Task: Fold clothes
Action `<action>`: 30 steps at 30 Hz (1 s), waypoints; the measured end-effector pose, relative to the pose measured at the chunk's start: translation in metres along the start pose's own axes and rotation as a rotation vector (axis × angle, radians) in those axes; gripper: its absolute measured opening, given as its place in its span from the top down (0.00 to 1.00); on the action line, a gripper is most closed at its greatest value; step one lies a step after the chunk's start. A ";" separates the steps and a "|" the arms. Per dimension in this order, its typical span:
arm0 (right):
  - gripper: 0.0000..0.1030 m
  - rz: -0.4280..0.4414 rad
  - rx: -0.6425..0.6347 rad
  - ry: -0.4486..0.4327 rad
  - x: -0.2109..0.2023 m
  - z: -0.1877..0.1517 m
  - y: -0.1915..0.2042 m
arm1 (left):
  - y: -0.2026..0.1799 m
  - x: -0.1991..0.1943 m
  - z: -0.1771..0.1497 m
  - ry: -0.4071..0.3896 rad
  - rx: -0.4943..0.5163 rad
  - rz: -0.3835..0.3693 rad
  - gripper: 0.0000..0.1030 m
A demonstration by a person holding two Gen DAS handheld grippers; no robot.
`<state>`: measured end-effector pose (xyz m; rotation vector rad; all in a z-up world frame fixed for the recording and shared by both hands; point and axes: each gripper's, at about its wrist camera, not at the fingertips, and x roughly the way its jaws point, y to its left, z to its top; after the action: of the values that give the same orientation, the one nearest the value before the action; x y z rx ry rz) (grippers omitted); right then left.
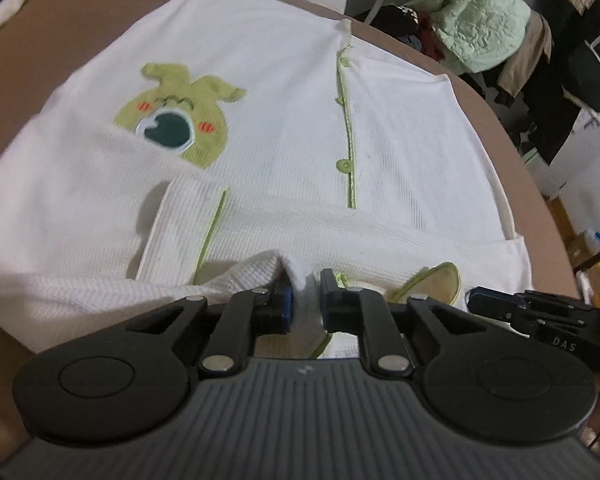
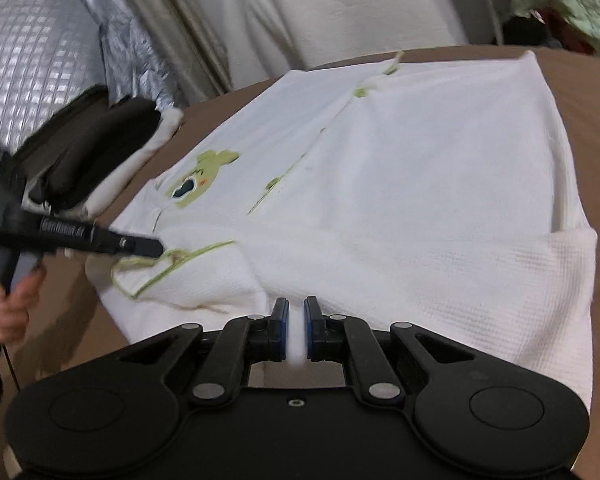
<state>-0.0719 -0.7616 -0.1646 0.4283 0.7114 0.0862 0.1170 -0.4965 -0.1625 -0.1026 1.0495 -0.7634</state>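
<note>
A white waffle-knit shirt with green piping, green buttons and a green cartoon patch lies flat on the brown table. Both sleeves are folded across its near part. My left gripper is shut on a bunch of white fabric near the collar. My right gripper is shut on the shirt's near edge. The left gripper also shows in the right wrist view, at the collar. The right gripper's tip shows at the right of the left wrist view.
Dark folded garments with cream edges lie on the table's far left. A silver quilted cover and pale curtain stand behind. A pile of clothes with a light green jacket sits beyond the table's right edge.
</note>
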 end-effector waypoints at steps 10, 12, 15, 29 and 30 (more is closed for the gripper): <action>0.83 0.114 -0.046 -0.051 -0.027 0.002 0.020 | 0.011 -0.015 0.025 -0.103 -0.068 -0.161 0.79; 0.63 0.064 -0.081 -0.062 -0.024 0.000 0.027 | 0.004 -0.010 0.027 -0.083 -0.023 -0.116 0.79; 0.56 -0.009 -0.134 -0.078 -0.019 -0.002 0.038 | -0.003 0.000 0.022 -0.075 -0.004 -0.067 0.79; 0.32 0.077 -0.017 0.089 0.020 -0.011 0.018 | 0.020 -0.057 -0.001 -0.280 0.220 0.248 0.51; 0.32 0.098 0.016 0.078 0.021 -0.011 0.011 | 0.020 -0.060 -0.009 -0.260 0.291 0.258 0.48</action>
<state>-0.0622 -0.7431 -0.1807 0.4776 0.7681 0.1905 0.1036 -0.4428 -0.1313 0.1766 0.6802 -0.6403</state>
